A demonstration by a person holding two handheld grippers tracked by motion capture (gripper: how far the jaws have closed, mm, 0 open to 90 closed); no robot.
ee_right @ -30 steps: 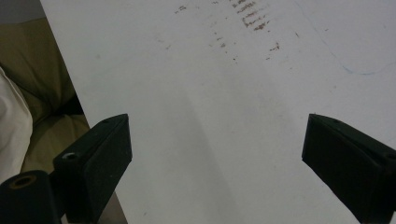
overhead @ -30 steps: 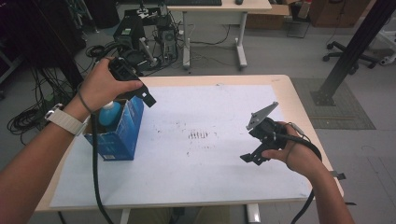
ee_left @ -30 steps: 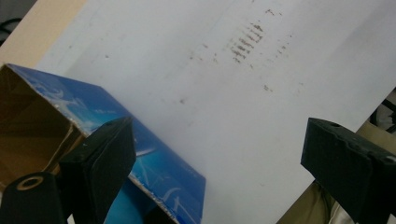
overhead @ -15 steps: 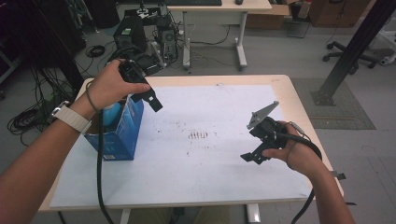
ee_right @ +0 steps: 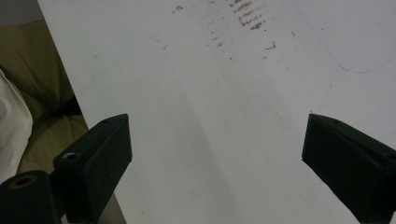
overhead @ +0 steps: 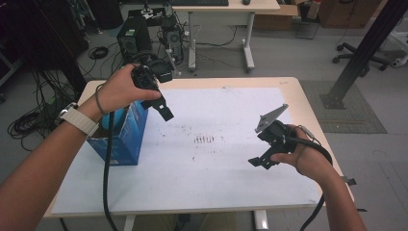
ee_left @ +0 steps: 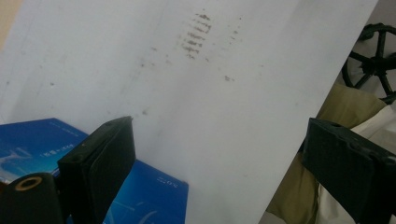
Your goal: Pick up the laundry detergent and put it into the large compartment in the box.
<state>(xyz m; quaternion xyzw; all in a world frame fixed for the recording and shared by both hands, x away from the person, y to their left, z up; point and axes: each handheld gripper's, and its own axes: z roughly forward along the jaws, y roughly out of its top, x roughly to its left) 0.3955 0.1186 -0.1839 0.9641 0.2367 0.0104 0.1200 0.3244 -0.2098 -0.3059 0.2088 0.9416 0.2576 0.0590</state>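
We take the open blue cardboard box (overhead: 126, 137) at the table's left edge as our landmark. Our left gripper (overhead: 163, 111) hangs just above its right rim, jaws spread wide and empty, likely poised to reach inside, where something rounded and blue sits that we cannot identify. Right of the box, smudge marks (overhead: 206, 139) stain the white paper sheet (overhead: 221, 173). Well to its right, our right gripper (overhead: 258, 162) hovers low, jaws apart, holding nothing, probably waiting.
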